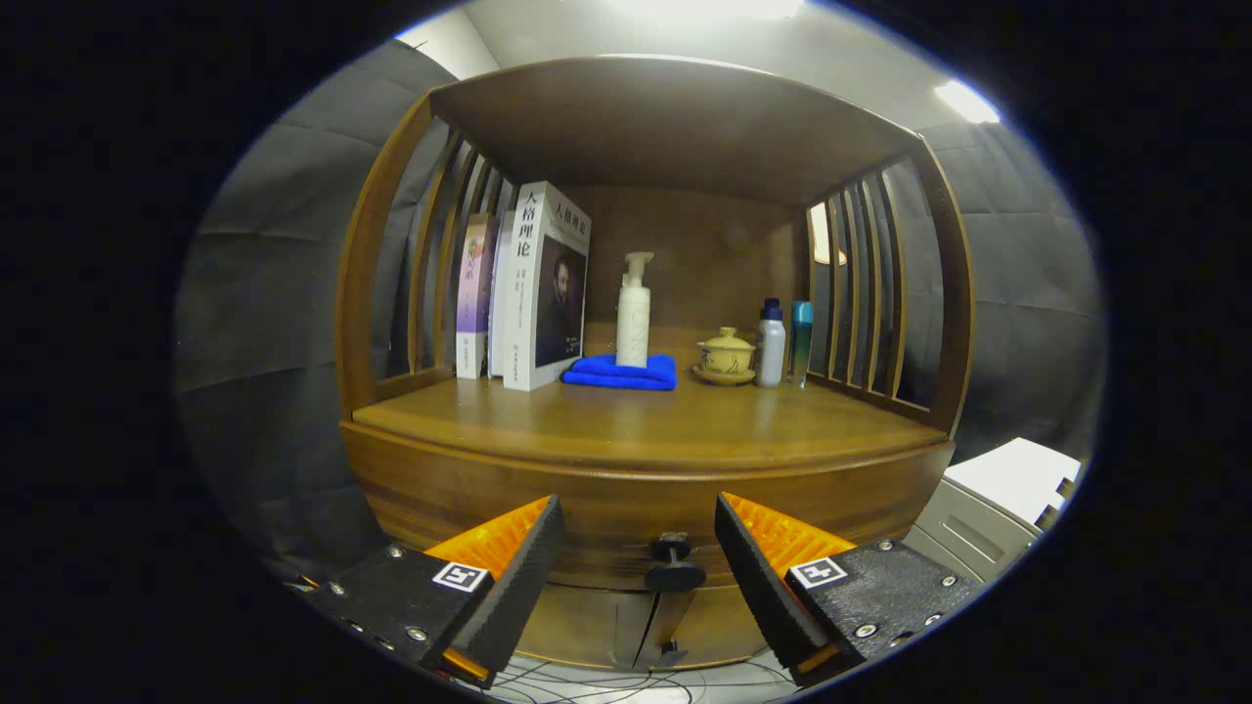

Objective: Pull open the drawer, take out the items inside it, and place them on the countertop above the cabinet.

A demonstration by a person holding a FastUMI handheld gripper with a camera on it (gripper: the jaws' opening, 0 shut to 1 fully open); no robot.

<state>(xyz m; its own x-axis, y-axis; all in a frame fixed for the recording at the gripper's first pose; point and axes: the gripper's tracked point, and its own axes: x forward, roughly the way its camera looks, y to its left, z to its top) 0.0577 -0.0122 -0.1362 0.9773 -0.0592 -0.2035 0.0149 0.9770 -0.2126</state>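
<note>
Tool (638, 533) open, drawer knob (674, 564) between fingers

Item counts, cabinet shelf and drawer front

3 upright books (533, 288); 1 white pump bottle (634, 311) on 1 folded blue cloth (621, 373); 1 lidded tea bowl (726, 353) on 1 saucer (725, 376); 2 small bottles: 1 white with dark cap (771, 342), 1 teal (801, 340); 1 drawer (646, 508) with 1 dark knob (673, 564); 2 fingers (514, 577) of 1 gripper (641, 577), spread apart either side of the knob.
</note>
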